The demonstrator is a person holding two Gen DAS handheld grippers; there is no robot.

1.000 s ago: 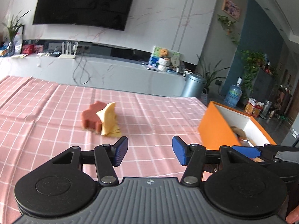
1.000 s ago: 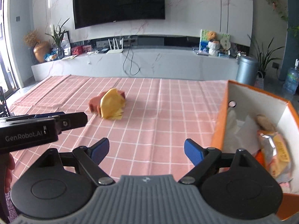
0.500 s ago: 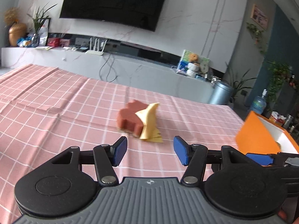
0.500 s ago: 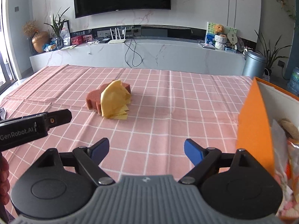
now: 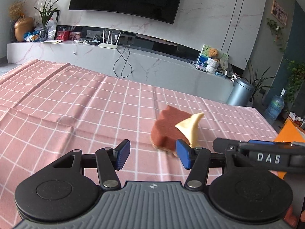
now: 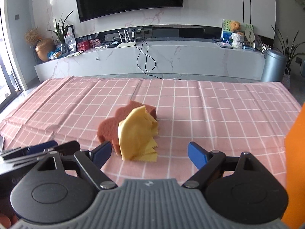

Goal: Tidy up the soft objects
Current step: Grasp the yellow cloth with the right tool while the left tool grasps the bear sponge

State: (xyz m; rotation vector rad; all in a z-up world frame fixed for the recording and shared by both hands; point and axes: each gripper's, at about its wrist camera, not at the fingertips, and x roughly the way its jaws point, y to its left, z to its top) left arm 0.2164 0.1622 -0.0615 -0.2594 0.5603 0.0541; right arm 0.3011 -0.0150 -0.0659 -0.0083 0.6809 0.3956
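Observation:
A reddish-brown sponge [image 6: 112, 126] lies on the pink checked tablecloth, with a folded yellow cloth [image 6: 138, 133] leaning on its right side. Both also show in the left wrist view: the sponge [image 5: 165, 130] and the cloth [image 5: 191, 128]. My right gripper [image 6: 149, 153] is open and empty, just short of the cloth. My left gripper [image 5: 152, 153] is open and empty, with the sponge just beyond its right finger [image 5: 183, 153]. The right gripper's body shows at the right of the left wrist view [image 5: 263, 156].
An orange box stands at the table's right edge [image 6: 295, 152], also seen in the left wrist view [image 5: 289, 133]. The tablecloth [image 5: 66, 105] stretches left and far. Beyond the table are a marble TV bench [image 6: 171, 57] and a grey bin [image 6: 272, 64].
Both grippers have swung left, away from the orange box, and moved closer to the sponge and cloth. The box has slid to the frames' right edge. Jaws stayed open.

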